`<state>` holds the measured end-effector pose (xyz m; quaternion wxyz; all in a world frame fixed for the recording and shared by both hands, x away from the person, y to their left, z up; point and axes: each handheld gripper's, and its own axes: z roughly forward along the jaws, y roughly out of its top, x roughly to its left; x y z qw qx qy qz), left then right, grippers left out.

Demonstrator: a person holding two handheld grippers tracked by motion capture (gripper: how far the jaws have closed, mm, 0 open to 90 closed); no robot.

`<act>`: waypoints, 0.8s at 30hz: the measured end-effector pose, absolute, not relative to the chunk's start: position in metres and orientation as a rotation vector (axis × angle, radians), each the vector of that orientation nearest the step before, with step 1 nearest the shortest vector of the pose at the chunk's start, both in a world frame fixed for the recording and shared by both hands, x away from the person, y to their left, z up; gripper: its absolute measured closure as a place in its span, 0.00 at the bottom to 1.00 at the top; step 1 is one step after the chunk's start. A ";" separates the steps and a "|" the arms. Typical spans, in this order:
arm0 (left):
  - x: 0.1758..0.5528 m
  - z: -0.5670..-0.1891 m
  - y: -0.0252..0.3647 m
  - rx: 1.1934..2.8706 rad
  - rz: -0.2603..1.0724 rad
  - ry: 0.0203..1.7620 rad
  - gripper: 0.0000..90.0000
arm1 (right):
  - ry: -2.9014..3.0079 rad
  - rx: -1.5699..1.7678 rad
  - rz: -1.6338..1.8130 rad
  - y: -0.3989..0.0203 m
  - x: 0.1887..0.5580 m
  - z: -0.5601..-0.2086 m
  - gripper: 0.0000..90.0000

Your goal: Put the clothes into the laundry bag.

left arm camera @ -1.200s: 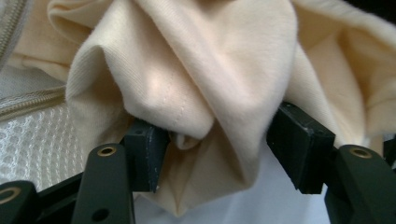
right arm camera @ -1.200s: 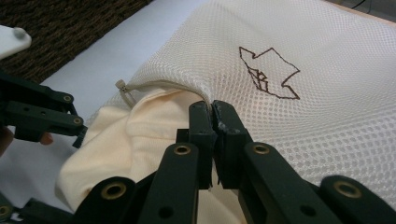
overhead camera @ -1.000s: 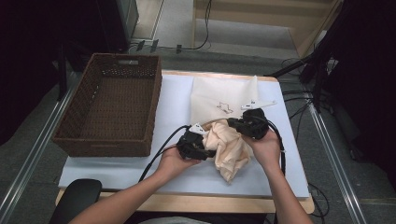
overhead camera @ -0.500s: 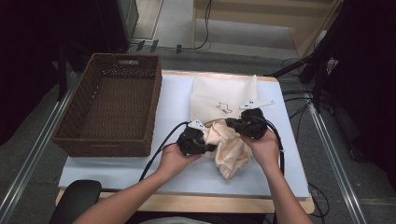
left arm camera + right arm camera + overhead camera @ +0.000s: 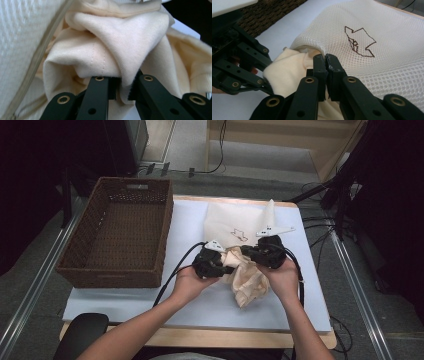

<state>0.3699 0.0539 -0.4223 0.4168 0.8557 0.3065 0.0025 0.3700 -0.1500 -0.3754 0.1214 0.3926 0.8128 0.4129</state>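
Note:
A cream mesh bag with a brown stitched outline lies flat on the white mat. A crumpled cream garment sits at the bag's near edge. In the left gripper view the black jaws pinch a fold of the garment, so my left gripper is shut on it, with the mesh bag at the left. My right gripper is shut on the rim of the mesh bag, held up just above the garment. The left gripper comes in from the left there. From above, left gripper and right gripper almost meet.
A dark woven basket stands on the left of the mat, and a corner of this basket is visible beyond the bag. Black cables trail from both grippers toward the table's front. Stands and cables crowd the floor at the right.
My left gripper has moved a little away from the person, toward the bag's edge, carrying the garment fold. The right gripper has hardly moved.

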 end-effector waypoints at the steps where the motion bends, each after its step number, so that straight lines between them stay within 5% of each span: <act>1: 0.373 -0.421 0.050 2.154 0.014 0.765 0.94 | 2.371 1.140 1.209 -0.150 0.370 -0.375 0.98; 24: 0.419 -0.417 0.029 2.197 0.106 0.885 0.93 | 2.378 1.153 1.234 -0.156 0.367 -0.370 1.00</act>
